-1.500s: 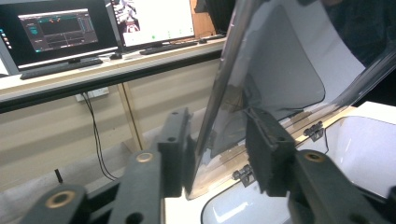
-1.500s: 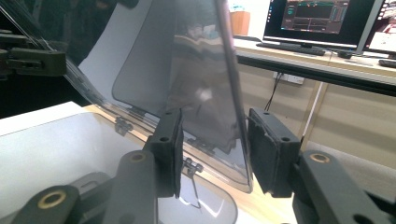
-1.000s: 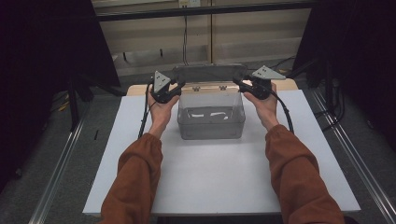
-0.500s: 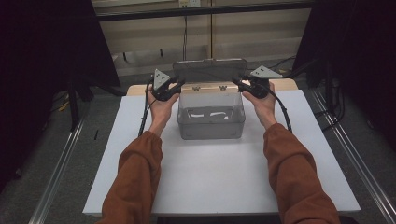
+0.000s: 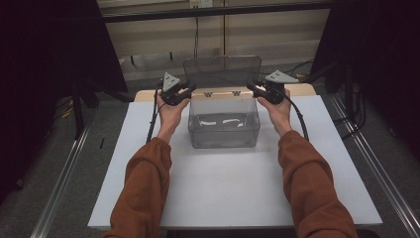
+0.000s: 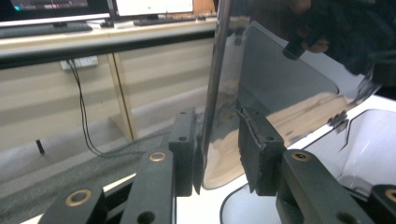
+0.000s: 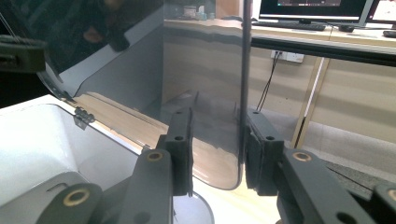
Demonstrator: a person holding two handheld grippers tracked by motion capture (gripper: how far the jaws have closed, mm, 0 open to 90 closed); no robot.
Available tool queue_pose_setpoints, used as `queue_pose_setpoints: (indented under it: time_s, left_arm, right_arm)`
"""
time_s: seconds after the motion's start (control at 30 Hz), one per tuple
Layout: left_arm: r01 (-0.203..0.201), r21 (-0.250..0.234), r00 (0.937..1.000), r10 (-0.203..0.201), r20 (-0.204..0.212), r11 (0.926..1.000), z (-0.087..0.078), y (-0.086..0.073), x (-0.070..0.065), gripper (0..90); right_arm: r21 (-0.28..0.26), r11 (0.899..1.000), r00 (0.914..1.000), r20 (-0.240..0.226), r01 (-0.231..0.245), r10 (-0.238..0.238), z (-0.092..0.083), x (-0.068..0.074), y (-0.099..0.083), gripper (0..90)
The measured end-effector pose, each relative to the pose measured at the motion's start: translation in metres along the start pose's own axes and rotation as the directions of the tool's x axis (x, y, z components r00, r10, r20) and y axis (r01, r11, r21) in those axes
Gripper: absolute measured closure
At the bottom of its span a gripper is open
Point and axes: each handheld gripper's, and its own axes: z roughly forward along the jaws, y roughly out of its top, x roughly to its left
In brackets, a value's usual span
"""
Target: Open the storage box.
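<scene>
Reaching up from the bottom edge of the high view, two forearms in rust-orange sleeves (image 5: 148, 183) are seen above a smooth white table (image 5: 223, 188) that covers the lower middle of the frame. At the centre of the frame a clear plastic box (image 5: 224, 121) is set on that surface: rectangular, with rounded corners, glossy walls and pale glints on its floor. Its hinged lid (image 5: 223, 72), a thin smoky-transparent sheet with rounded corners, is stood upright above the rear rim, joined there by two small metal hinges (image 5: 223, 93).

The lid is flanked at left and right by the black grippers, each topped by a grey three-cornered plate. The left gripper (image 5: 184, 92) is held at the lid's left edge; in the left gripper view the sheet's edge is seen between the two matt black pads, the left pad (image 6: 183, 140) against it and the other just beside it. The jaws have just been closing on it. The right gripper (image 5: 252, 90) is placed likewise at the right edge, the sheet lying against one pad (image 7: 259, 149), these jaws narrowing too.

Beyond the table, at the upper middle, a beige panelled wall (image 5: 277, 34) with a hanging cable is visible.
</scene>
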Motion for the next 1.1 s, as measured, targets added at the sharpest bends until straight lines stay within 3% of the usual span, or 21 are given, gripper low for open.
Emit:
queue_pose_setpoints:
  time_s: [0.17,0.4,0.53,0.87,0.9,1.1]
  left_arm:
    - [0.020,0.022,0.9998,-0.020,-0.003,0.9996,0.004,-0.005,0.004,67.8]
    - [0.087,0.047,0.9961,-0.088,0.010,0.9951,0.010,-0.009,0.006,66.5]
    - [0.084,0.068,0.9961,-0.086,0.020,0.9941,0.014,-0.008,0.004,68.8]
    - [0.137,0.087,0.9897,-0.140,0.032,0.9868,0.016,-0.007,0.010,72.2]
    - [0.168,0.079,0.9848,-0.171,0.030,0.9826,0.017,-0.006,0.010,72.4]
    - [0.187,0.130,0.9810,-0.192,0.026,0.9736,0.019,-0.002,0.012,72.6]
  right_arm:
    - [0.005,1.000,0.9998,-0.001,-0.018,0.018,0.003,-0.003,0.001,66.5]
    - [0.011,0.999,0.9990,-0.014,-0.043,0.043,0.007,-0.004,-0.002,65.1]
    - [0.013,0.999,0.9987,-0.017,-0.048,0.049,0.008,-0.005,-0.002,65.4]
    - [0.023,0.996,0.9965,-0.016,-0.081,0.082,0.011,-0.009,-0.007,66.9]
    - [0.026,0.996,0.9964,-0.017,-0.083,0.083,0.012,-0.009,-0.008,67.4]
    - [0.042,0.989,0.9901,-0.008,-0.140,0.140,0.014,-0.009,-0.007,67.4]
